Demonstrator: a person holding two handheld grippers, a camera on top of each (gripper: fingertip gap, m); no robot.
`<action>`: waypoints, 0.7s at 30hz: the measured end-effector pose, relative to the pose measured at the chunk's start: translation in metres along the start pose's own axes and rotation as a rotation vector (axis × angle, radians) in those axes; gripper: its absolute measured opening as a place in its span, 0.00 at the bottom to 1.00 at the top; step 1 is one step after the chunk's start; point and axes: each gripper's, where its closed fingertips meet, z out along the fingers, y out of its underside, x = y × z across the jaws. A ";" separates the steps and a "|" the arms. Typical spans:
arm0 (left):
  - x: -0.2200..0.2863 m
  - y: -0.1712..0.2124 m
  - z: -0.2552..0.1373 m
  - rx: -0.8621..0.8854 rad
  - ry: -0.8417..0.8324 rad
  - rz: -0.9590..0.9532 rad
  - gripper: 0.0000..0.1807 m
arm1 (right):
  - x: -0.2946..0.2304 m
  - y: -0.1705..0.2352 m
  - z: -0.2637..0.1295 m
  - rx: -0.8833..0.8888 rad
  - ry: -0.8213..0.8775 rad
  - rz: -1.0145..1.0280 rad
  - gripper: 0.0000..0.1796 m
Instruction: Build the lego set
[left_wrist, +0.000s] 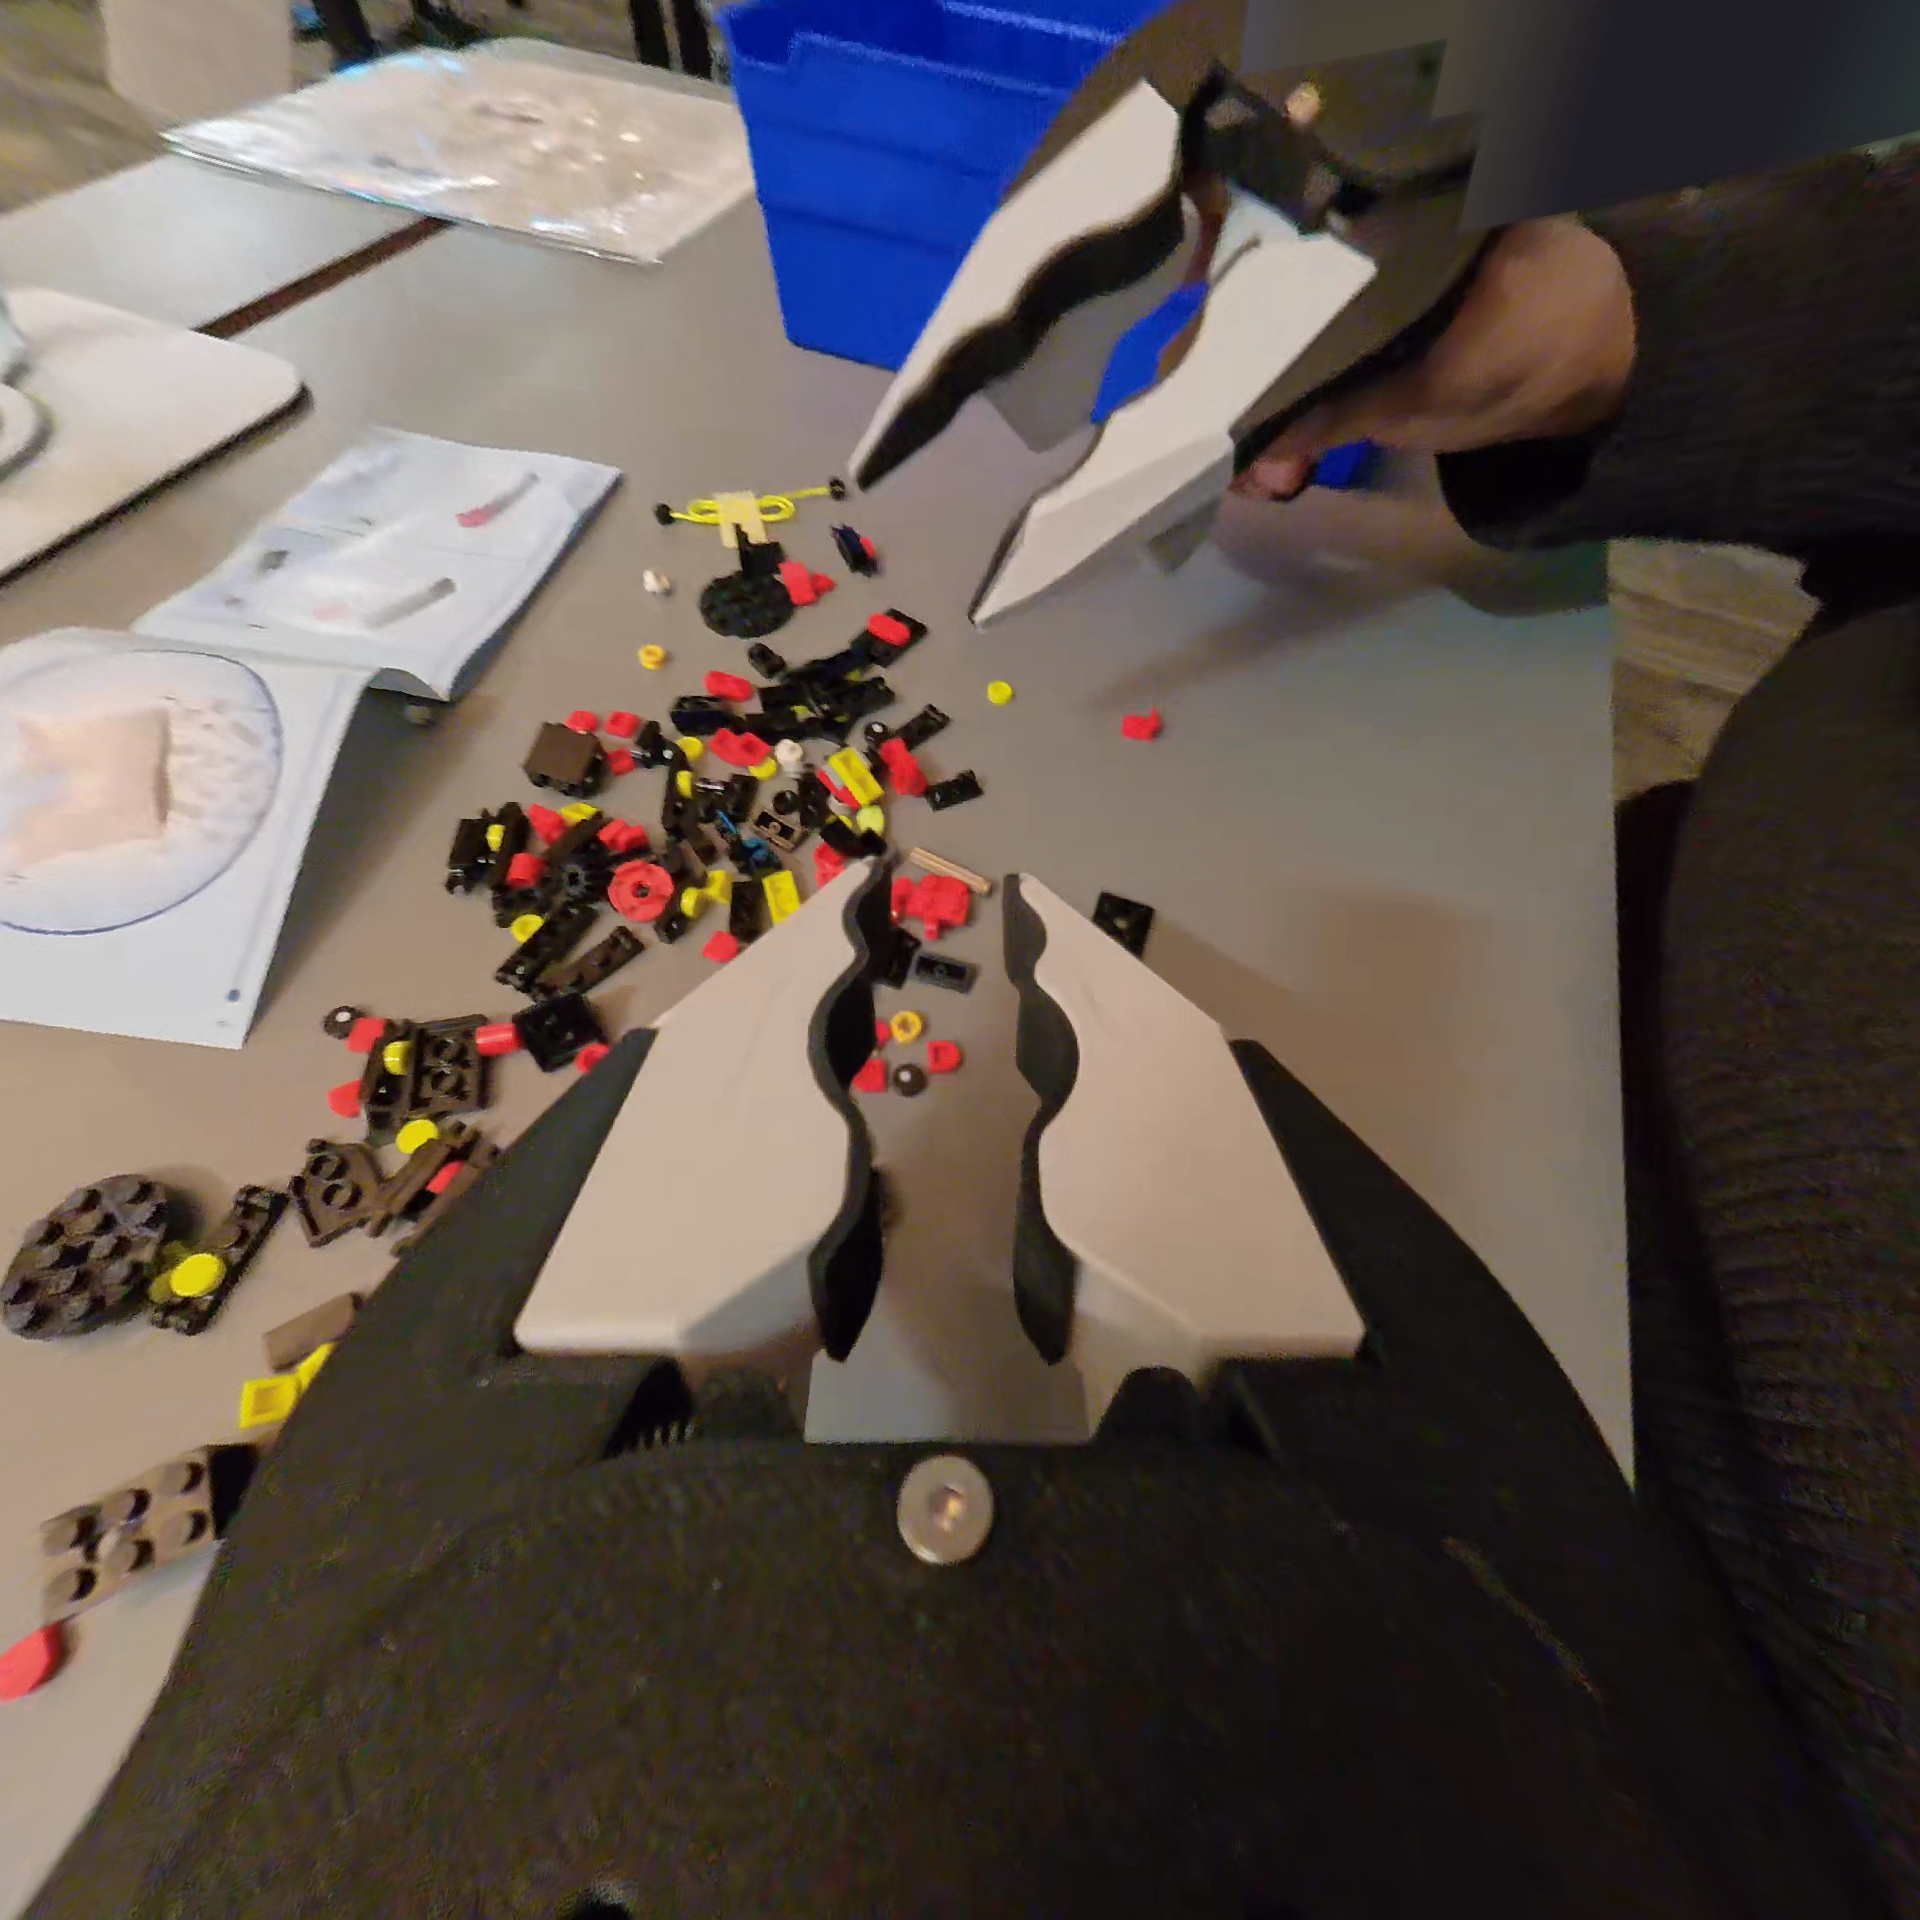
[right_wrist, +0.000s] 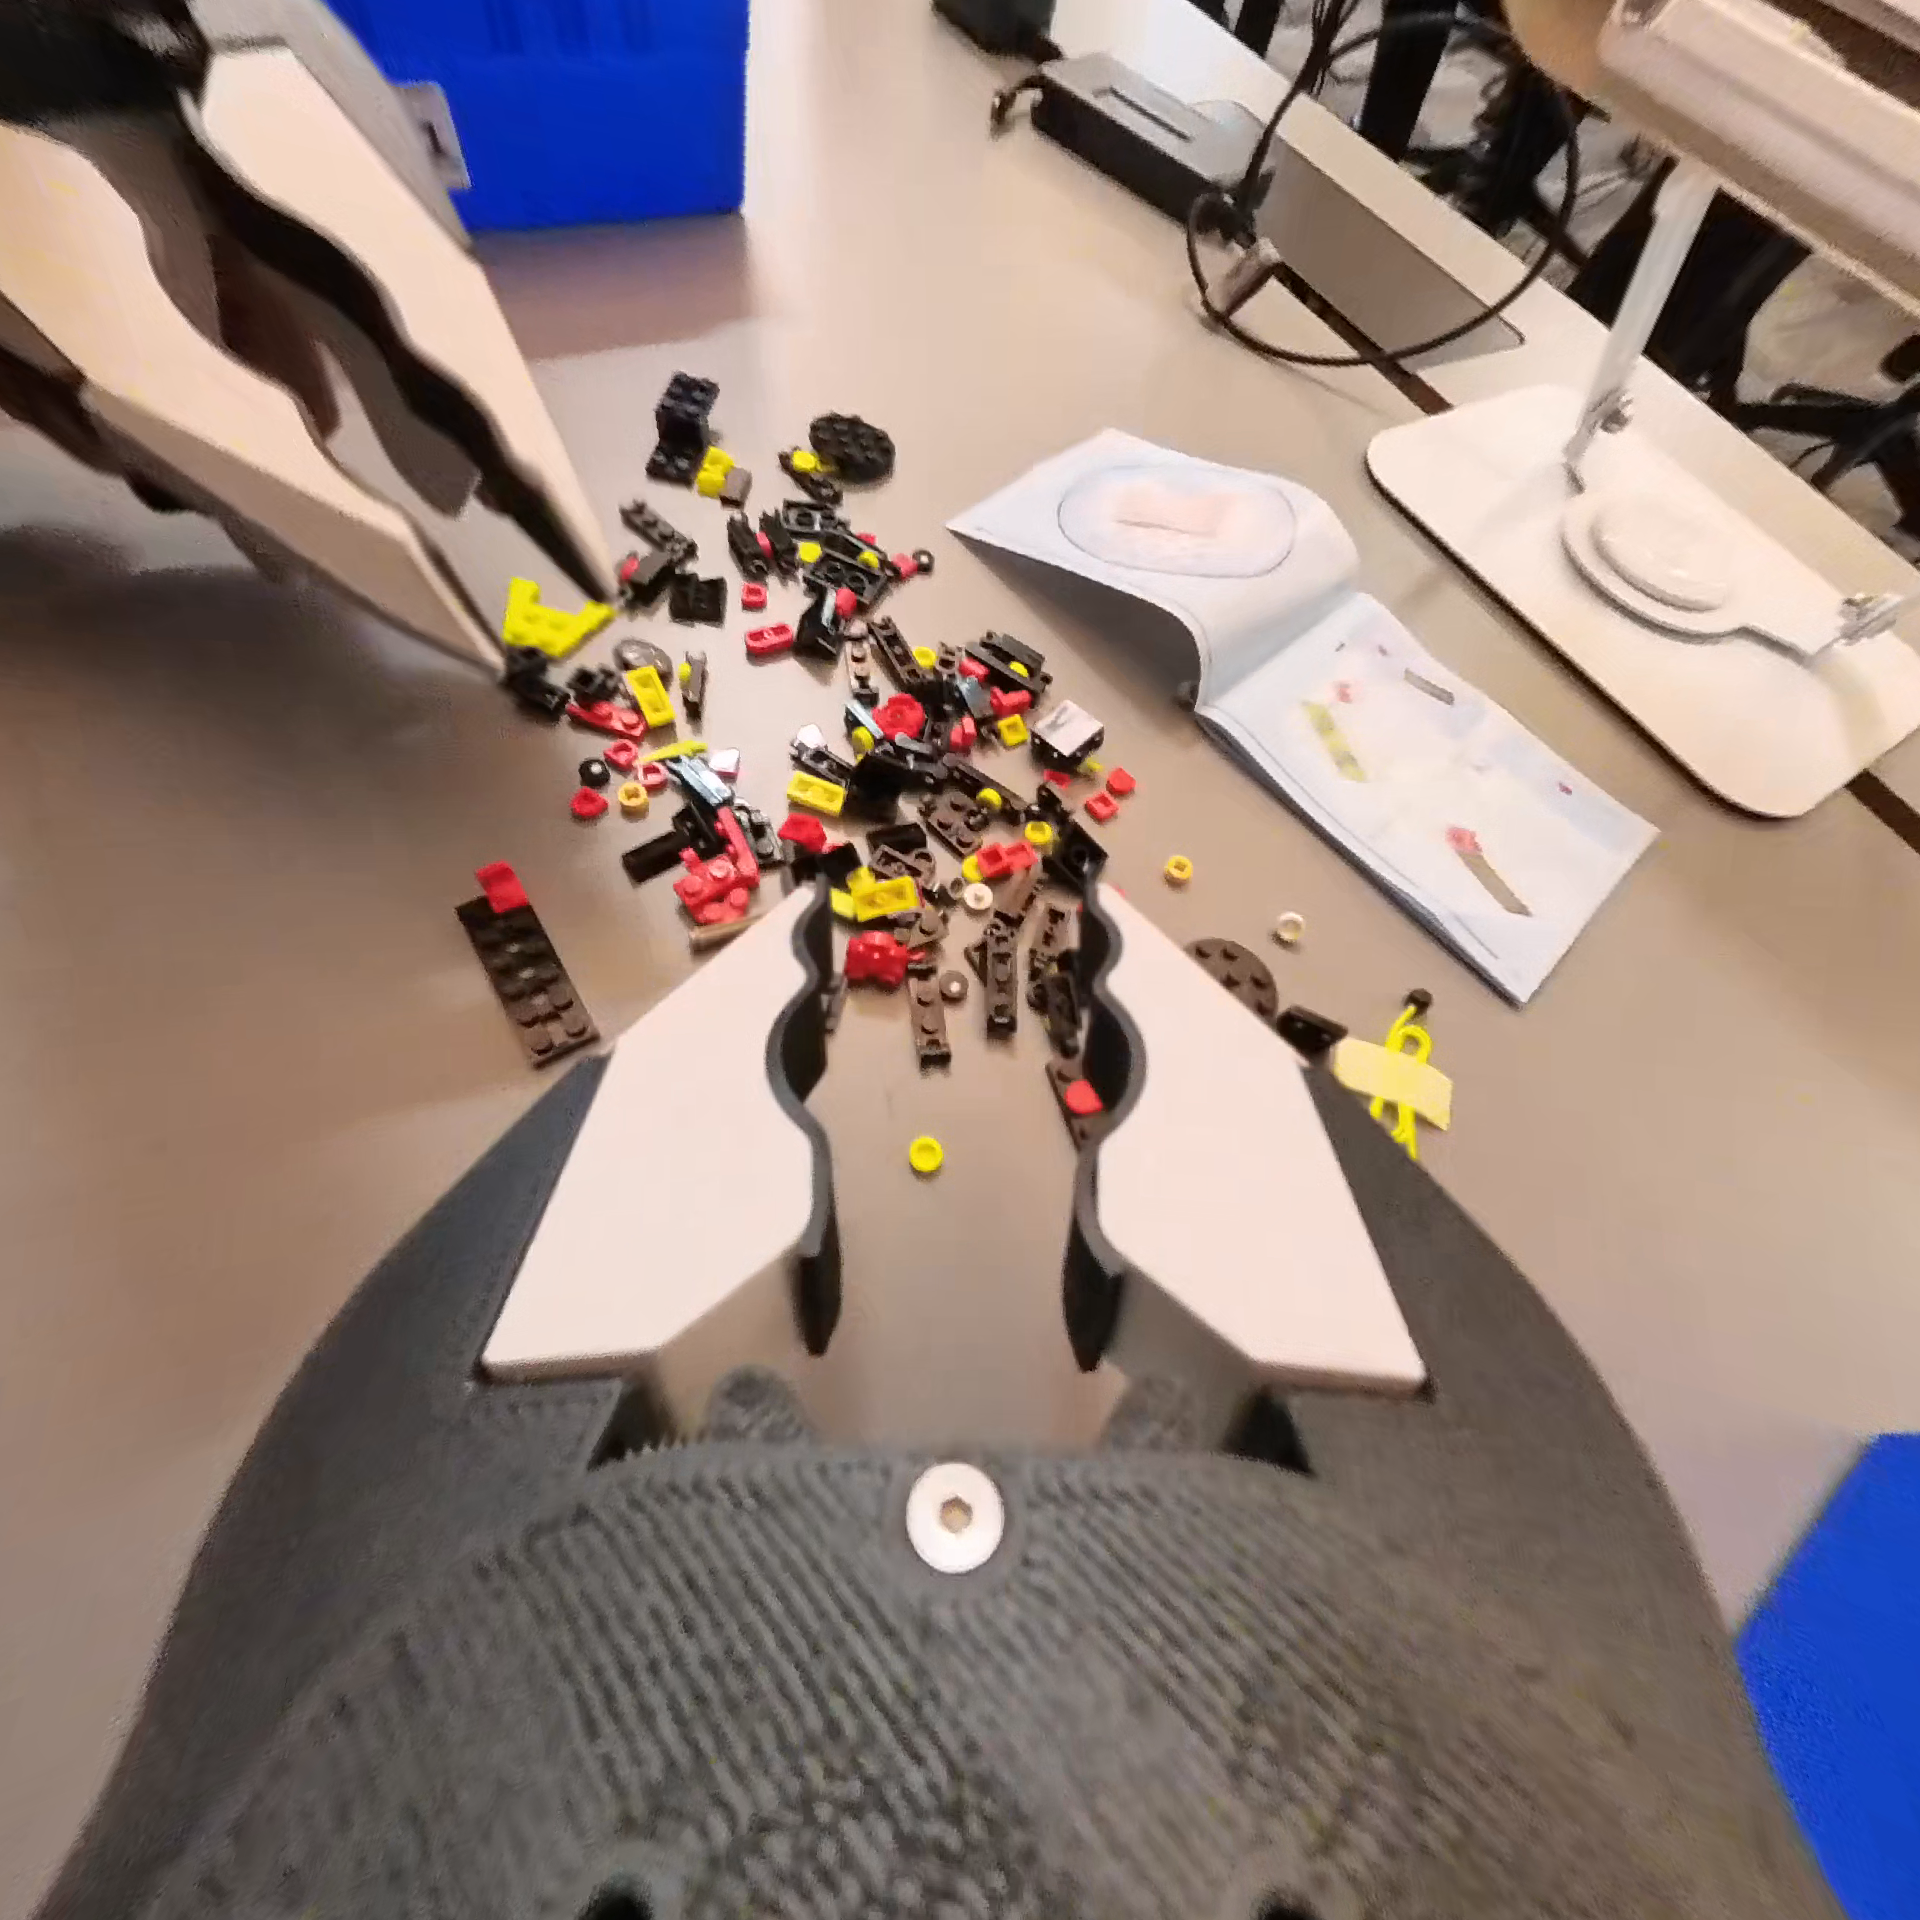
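Right wrist view: both grippers, right gripper (right_wrist: 951, 904) and left gripper (right_wrist: 551, 634), hang released; left should isolate the yellow wedge plate (right_wrist: 540, 618) at ten o'clock before pinching.

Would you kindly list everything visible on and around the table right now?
Lego pieces: many, black, red and yellow, loose pile mid-table.
Long black plate: one, a red piece on one end, beside the pile.
Yellow string piece: one, on a tan card, at the pile's far edge.
Instruction booklet: one, pale blue, open beside the pile.
Blue bin: one, far side of table.
Plastic bag: one, clear, far corner.
White stand base: one, beyond the booklet.
Table: one, grey.
Left gripper: jaws open over the pile.
Right gripper: jaws open over the pile.
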 end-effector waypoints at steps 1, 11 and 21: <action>-0.002 -0.004 0.000 0.015 -0.008 -0.007 0.11 | -0.001 0.003 -0.001 -0.015 0.008 -0.007 0.25; 0.004 -0.033 0.019 0.098 0.086 0.006 0.07 | -0.002 0.019 -0.042 -0.072 0.154 -0.027 0.20; 0.014 -0.033 0.039 0.057 0.152 0.041 0.07 | -0.038 0.079 -0.037 -0.324 -0.030 0.012 0.08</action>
